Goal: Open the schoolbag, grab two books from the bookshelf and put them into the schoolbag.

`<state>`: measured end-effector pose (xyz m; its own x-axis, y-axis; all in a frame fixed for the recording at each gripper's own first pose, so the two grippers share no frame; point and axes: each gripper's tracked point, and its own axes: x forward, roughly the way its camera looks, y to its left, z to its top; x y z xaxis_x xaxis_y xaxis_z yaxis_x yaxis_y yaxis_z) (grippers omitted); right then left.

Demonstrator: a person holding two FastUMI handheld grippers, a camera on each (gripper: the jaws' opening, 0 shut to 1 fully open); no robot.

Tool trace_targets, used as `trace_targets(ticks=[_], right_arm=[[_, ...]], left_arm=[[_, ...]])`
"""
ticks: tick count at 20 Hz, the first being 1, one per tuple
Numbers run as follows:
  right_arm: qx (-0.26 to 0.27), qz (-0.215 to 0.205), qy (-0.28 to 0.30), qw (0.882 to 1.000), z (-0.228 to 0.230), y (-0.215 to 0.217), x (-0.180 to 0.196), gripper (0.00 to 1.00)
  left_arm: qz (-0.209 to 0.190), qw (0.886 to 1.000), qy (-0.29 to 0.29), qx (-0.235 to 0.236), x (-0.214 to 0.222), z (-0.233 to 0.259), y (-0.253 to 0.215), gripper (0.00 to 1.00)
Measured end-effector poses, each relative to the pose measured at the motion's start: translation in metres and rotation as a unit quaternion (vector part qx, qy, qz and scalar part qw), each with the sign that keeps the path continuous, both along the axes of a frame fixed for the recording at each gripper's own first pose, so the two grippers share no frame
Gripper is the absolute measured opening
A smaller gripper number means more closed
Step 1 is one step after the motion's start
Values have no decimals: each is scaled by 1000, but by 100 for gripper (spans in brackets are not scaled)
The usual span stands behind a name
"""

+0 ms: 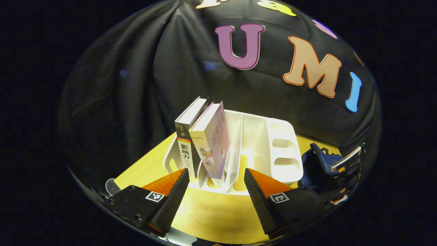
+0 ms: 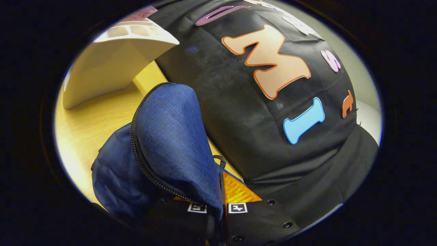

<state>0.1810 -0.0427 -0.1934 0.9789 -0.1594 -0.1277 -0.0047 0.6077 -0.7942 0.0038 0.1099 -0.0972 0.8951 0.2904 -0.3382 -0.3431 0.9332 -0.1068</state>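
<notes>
Two books stand upright in the left slots of a white bookshelf (image 1: pixel 269 147): a dark-spined book (image 1: pixel 186 143) and a pale, pastel-covered book (image 1: pixel 213 143) leaning on it. My left gripper (image 1: pixel 215 173) is open just in front of them, one finger on each side of the pair, touching neither. The blue schoolbag (image 2: pixel 164 136) lies to the right of the shelf (image 2: pixel 112 58), its zip undone along the flap. My right gripper (image 2: pixel 222 186) is shut on the bag's flap and holds it up. In the left gripper view the schoolbag (image 1: pixel 315 167) and the right gripper (image 1: pixel 344 162) sit at the far right.
Everything rests on a light wooden table (image 1: pixel 211 212), which also shows bare at the left of the right gripper view (image 2: pixel 88 119). Black cloth wall stands close behind the shelf and bag. The shelf's right-hand slots hold nothing.
</notes>
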Motion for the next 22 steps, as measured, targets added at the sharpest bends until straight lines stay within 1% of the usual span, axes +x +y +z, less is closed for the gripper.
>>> trace_targets(ticks=[4,7,10,15,21,22], right_arm=[[15,-12,-13,1000,23,-13,3,7],[28,-20,-18,999,34,-20,4,7],[43,-28,-22,998,44,-30,6,6],[61,-39,-23,997,52,-41,9,7],[59,-42,-20,997,51,-43,9,6],[60,-42,-19,997,50,-43,9,6]], left_arm=[[-10,999,16,-43,22,-19,11,95],[-17,998,29,-58,37,-23,19,95],[-17,997,43,-55,51,-25,29,95],[-17,997,65,-42,61,-31,33,93],[-23,996,86,-26,71,-30,31,88],[-23,996,85,-23,71,-26,31,92]])
